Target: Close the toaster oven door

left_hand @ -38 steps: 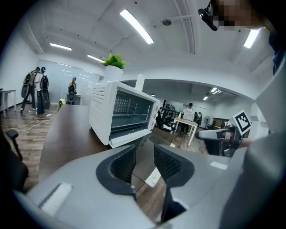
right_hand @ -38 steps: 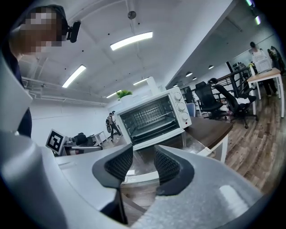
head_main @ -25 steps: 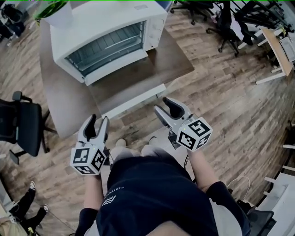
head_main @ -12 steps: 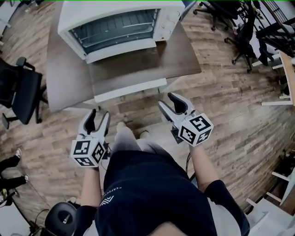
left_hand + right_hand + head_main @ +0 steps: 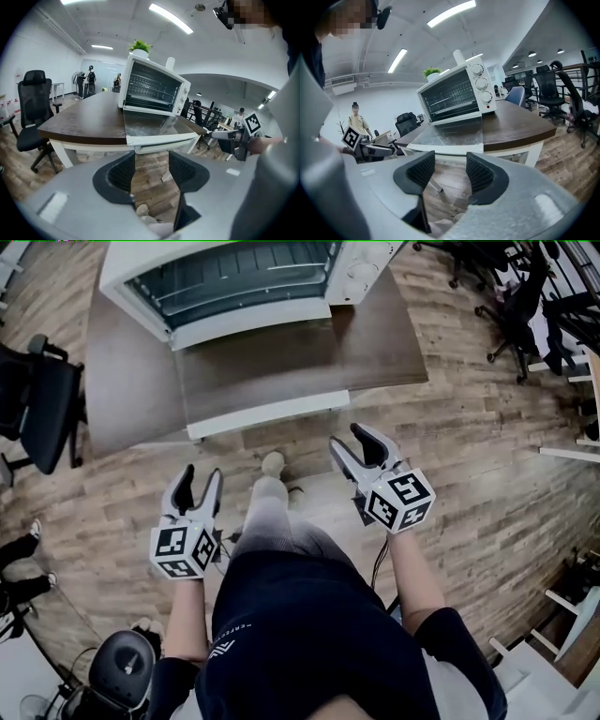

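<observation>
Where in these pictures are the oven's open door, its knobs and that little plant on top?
oven door [image 5: 262, 371]: head view, on its glass pane.
knobs [image 5: 482, 83]: right gripper view, on the middle knob.
plant [image 5: 139, 46]: left gripper view, on its leaves.

Toaster oven [image 5: 361, 276] top beyond head view's edge

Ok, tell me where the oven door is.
Head view, top centre: the oven door is folded down over the table, in front of the toaster oven.

Head view steeply downward, both gripper views low toward toaster oven [image 5: 454, 96]
</observation>
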`<state>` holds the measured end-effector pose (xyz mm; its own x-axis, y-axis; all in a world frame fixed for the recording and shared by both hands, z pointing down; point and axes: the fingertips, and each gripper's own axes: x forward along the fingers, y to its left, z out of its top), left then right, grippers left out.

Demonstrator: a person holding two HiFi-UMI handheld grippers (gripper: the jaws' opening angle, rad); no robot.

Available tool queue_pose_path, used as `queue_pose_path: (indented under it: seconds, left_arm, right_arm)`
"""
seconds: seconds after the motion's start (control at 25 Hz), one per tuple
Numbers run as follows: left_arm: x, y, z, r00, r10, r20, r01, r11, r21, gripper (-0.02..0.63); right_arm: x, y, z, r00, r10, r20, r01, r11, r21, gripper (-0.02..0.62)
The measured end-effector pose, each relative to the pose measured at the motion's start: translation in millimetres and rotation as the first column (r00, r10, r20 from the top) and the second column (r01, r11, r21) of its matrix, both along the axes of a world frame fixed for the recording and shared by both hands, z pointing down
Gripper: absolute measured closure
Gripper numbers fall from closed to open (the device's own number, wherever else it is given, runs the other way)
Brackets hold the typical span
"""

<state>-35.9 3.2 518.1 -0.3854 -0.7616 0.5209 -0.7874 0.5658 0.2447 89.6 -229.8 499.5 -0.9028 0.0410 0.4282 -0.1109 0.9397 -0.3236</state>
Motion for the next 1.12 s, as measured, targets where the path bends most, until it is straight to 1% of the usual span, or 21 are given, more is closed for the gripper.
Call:
queue_pose_path:
  seconds: [0.24, 0.52, 0.64, 0.88, 1.12]
  left_arm:
    - [-10, -8, 20, 1.000, 0.016, 0.006, -0.016, 1.000, -0.026, 0.357]
    - [-16, -20, 43, 0.999, 0.051, -0.014, -0.051, 0.997, -0.060, 0.356]
    - [-20, -24, 52, 0.998, 0.054, -0.031, -0.055, 0.996, -0.063, 0.356]
    - [-31, -33, 63, 0.997, 0.054, -0.052, -0.057, 0.997, -0.055, 0.351]
    - [-41, -43, 71, 0.996, 0.057, -0.064, -0.059, 0.997, -0.043, 0.348]
  right_arm:
    - [-4, -14, 31, 0.999, 0.015, -0.051, -0.015, 1.000, 0.008, 0.389]
    - [-17, -23, 55, 0.996, -0.002, -0.088, 0.004, 1.000, 0.022, 0.388]
    - [-23, -27, 63, 0.995, 0.001, -0.103, 0.002, 1.000, 0.030, 0.388]
    - [-38, -35, 73, 0.993, 0.005, -0.118, 0.000, 0.999, 0.039, 0.388]
    - [-51, -44, 76, 0.996, 0.010, -0.090, -0.006, 0.999, 0.047, 0.383]
